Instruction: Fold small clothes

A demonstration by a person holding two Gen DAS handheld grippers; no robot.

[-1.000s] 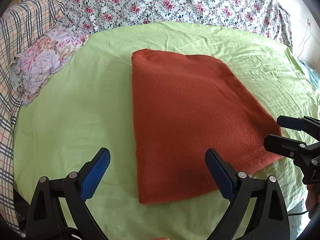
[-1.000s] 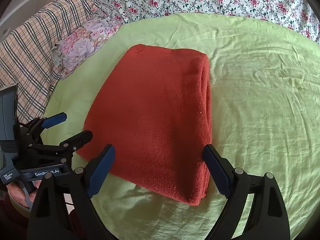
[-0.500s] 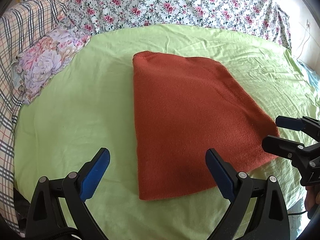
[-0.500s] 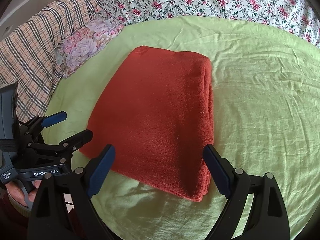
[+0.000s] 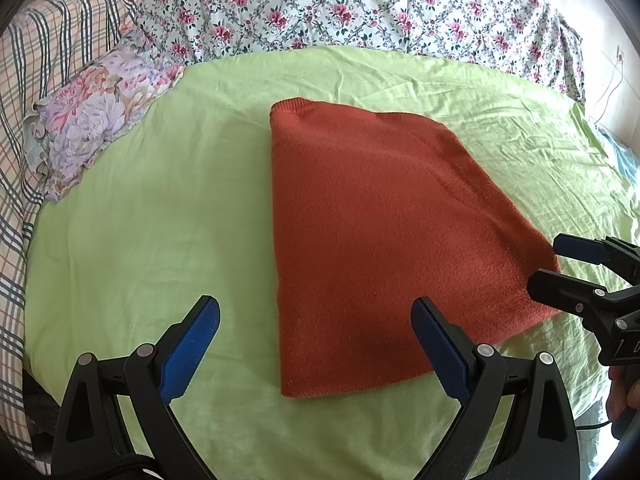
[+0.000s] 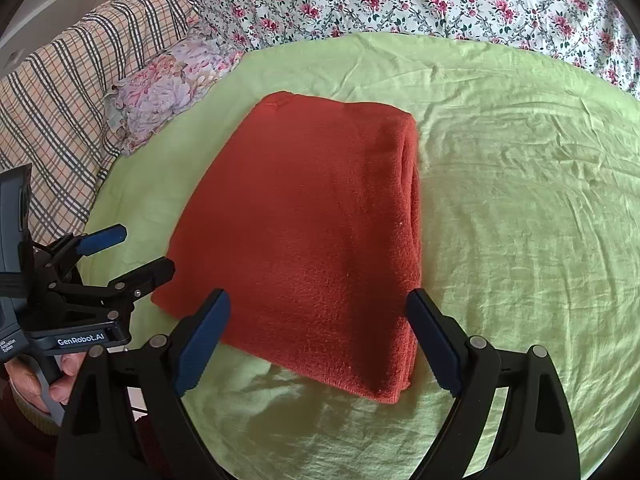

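Note:
A rust-orange knitted garment [image 5: 384,236] lies folded into a flat packet on the light green sheet [image 5: 152,216]; it also shows in the right wrist view [image 6: 316,232], with its folded layers visible along the right edge. My left gripper [image 5: 316,344] is open and empty, held above the garment's near left corner. My right gripper [image 6: 318,340] is open and empty, above the garment's near edge. Each gripper shows in the other's view, the right one [image 5: 560,264] and the left one [image 6: 128,252], both off the cloth.
A floral quilt [image 5: 360,4] lies across the back of the bed. A plaid blanket [image 6: 60,112] and a small flowered pillow [image 5: 92,112] lie at the left. The green sheet [image 6: 520,200] stretches wide to the right of the garment.
Both grippers have drawn back slightly from the garment, which sits a little farther away in both views. The garment itself has not moved.

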